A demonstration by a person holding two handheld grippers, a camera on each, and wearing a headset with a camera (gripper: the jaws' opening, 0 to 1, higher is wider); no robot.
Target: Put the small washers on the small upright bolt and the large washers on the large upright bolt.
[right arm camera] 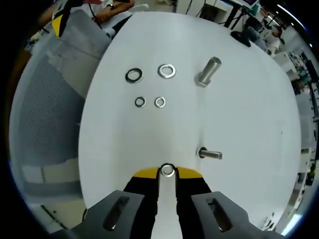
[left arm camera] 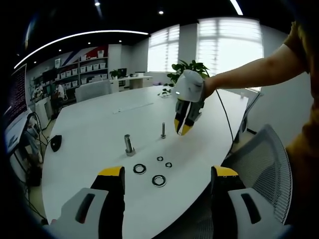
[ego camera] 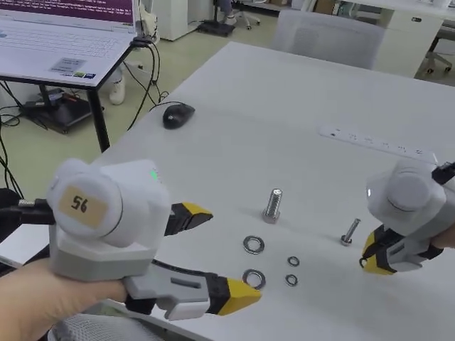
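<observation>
right claw grips small washer beside small bolt; left claw hangs open

head view, left to right: the left claw [ego camera: 217,254] hangs at the near edge of the white counter [ego camera: 284,128], yellow-tipped jaws spread wide, nothing between them. a black mouse [ego camera: 178,114] sits well beyond it. the far large washer [ego camera: 253,245] and the near large washer [ego camera: 253,278] lie flat, the far one just in front of the large bolt [ego camera: 273,206], upright on its head. right of them the far small washer [ego camera: 293,261] and the near small washer [ego camera: 291,280] lie close together. the small bolt [ego camera: 350,232] stands farther right, apart from all four. the right claw [ego camera: 370,261] hovers just beside it, a white power strip [ego camera: 377,142] on the counter beyond; from here its tips look nearly closed and what they hold is hidden. the right gripper view settles it: the jaws are narrowed onto a held small washer [right arm camera: 168,171], pinched at the yellow tips above the counter, the small bolt near. the left gripper view gives the side-on look: the right claw in the air close to the small bolt, on a bare forearm [left arm camera: 244,74].
</observation>
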